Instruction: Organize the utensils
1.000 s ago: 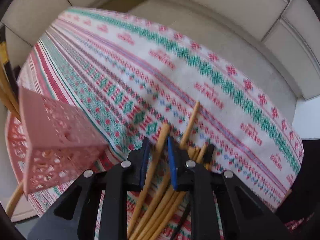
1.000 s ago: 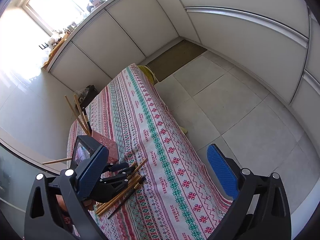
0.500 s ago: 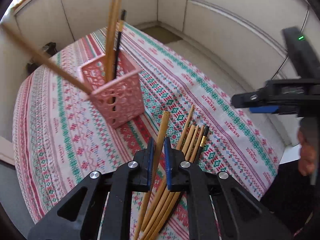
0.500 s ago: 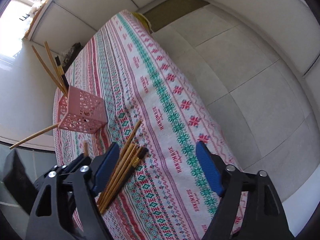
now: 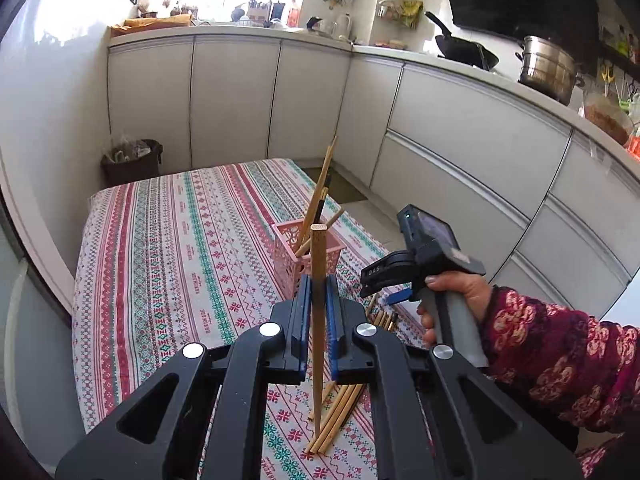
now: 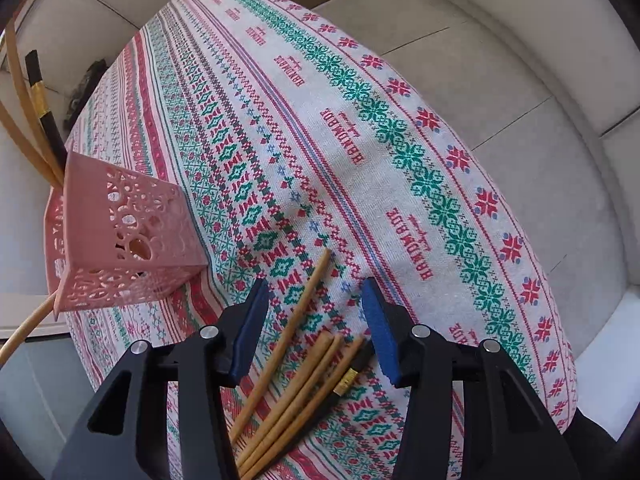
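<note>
A patterned tablecloth (image 6: 360, 128) in red, green and white covers the table in a kitchen lined with pale cabinets (image 5: 240, 96). Nearest the left camera, the left gripper (image 5: 318, 316) is clamped on one wooden chopstick (image 5: 319, 264), held upright above the cloth, while the right gripper (image 6: 316, 320) points down with its jaws closing around, not yet touching, the loose chopsticks (image 6: 296, 376) lying on the cloth. Farther off stands the pink perforated basket (image 6: 120, 236) with several chopsticks already leaning inside.
</note>
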Demonstrator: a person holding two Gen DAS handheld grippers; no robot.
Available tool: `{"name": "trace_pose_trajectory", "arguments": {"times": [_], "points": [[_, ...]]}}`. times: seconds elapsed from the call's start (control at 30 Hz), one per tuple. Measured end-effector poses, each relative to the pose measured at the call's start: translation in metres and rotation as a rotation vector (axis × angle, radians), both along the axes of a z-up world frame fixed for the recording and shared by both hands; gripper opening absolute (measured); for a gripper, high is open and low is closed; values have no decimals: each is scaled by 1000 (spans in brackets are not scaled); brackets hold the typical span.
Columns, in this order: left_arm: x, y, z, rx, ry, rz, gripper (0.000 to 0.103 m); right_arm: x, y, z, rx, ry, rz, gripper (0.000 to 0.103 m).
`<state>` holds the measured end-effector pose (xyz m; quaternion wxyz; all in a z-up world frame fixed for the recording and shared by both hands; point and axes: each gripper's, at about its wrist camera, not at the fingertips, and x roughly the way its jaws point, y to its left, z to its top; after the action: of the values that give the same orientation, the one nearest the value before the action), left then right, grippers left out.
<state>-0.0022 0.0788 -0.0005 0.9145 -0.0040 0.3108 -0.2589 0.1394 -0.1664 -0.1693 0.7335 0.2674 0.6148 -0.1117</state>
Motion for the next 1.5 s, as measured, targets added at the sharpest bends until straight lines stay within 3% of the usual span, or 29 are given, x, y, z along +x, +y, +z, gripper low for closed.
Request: {"name": "trace_pose_trajectory", "arguments": {"times": [0.03, 0.1, 0.13, 0.17, 0.33, 0.53, 0.7, 0.9, 1.1, 1.33, 1.4, 1.5], "points": [[-3, 4, 3, -15, -7, 3, 6, 2, 5, 1, -30, 3, -3, 48], [-3, 11, 8, -36, -15, 8, 6, 2, 17, 2, -109, 1, -1, 36], [-4, 13, 11, -45, -18, 12, 6, 2, 23, 2, -139, -7, 4, 19], [-3, 16, 12, -54, -18, 15, 6, -1, 26, 1, -161, -19, 6, 12], [-2, 26, 15, -81, 5, 52, 6, -20, 15, 3, -54, -122, -25, 10], [-5, 34, 18, -120, -6, 96, 6, -58, 13, 43, 36, -385, 42, 9], [-12, 27, 25, -124, -40, 106, 6, -106, 35, 104, -38, -652, 186, 9], [-18, 20, 31, -109, -66, 124, 6, -152, 57, 148, -75, -839, 321, 8], [-20, 19, 37, -118, -87, 155, 6, -176, 44, 167, -34, -886, 333, 6], [-22, 17, 50, -137, -125, 172, 6, -188, 29, 190, -55, -914, 317, 5], [-21, 16, 50, -139, -124, 172, 6, -181, 28, 187, -39, -860, 341, 5], [-20, 13, 47, -130, -112, 165, 6, -164, 4, 154, 84, -678, 225, 9]]}}
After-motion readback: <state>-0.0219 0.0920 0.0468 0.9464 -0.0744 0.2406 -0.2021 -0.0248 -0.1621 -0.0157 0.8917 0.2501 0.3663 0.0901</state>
